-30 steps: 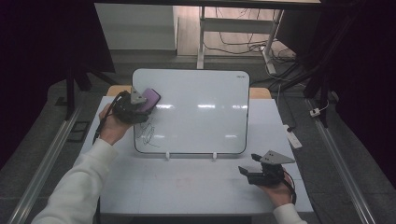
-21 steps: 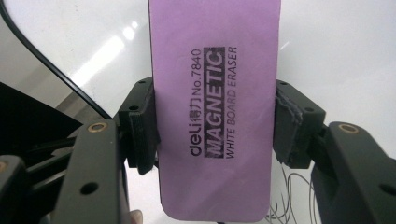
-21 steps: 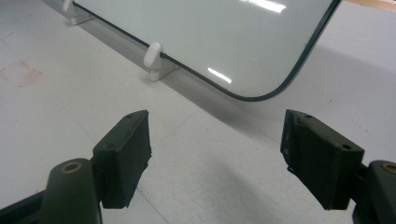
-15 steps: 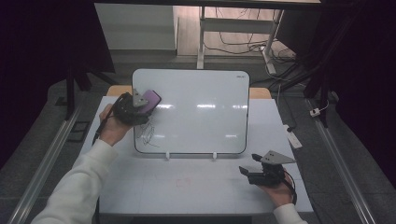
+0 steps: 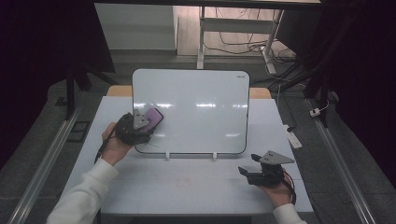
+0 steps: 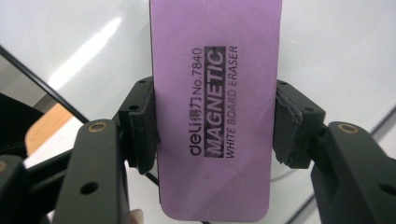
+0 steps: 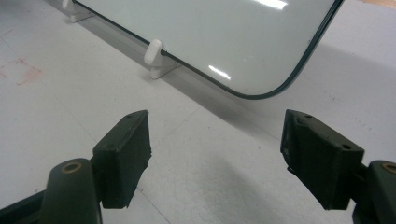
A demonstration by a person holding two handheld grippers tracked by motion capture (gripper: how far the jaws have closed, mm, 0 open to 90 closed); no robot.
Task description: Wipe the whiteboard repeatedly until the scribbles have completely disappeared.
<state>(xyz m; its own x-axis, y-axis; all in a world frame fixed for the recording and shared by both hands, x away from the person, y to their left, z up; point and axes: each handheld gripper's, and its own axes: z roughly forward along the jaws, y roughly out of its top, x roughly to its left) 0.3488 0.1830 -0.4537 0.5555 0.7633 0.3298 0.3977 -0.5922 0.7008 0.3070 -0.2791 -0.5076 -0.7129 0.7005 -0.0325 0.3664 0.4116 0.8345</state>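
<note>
A white whiteboard (image 5: 196, 112) stands tilted on small white feet on the white table (image 5: 196, 191). My left gripper (image 5: 139, 125) is at the board's lower left part, shut on a purple magnetic whiteboard eraser (image 5: 154, 116). In the left gripper view both pads clamp the long sides of the eraser (image 6: 215, 107), with the whiteboard (image 6: 336, 56) right behind it. My right gripper (image 5: 247, 171) rests low over the table at the front right, open, nothing between its jaws (image 7: 217, 149). Beyond it are the whiteboard's lower corner (image 7: 224, 32) and one white foot (image 7: 156, 56).
A faint red mark (image 5: 183, 181) lies on the table in front of the board, also seen as the red mark (image 7: 23, 70). A small white device (image 5: 293, 137) lies by the table's right edge. Faint dark strokes (image 5: 152, 145) sit near the board's lower left corner.
My left gripper has come down the board's left side with the eraser, toward its lower left corner. The right gripper has not moved.
</note>
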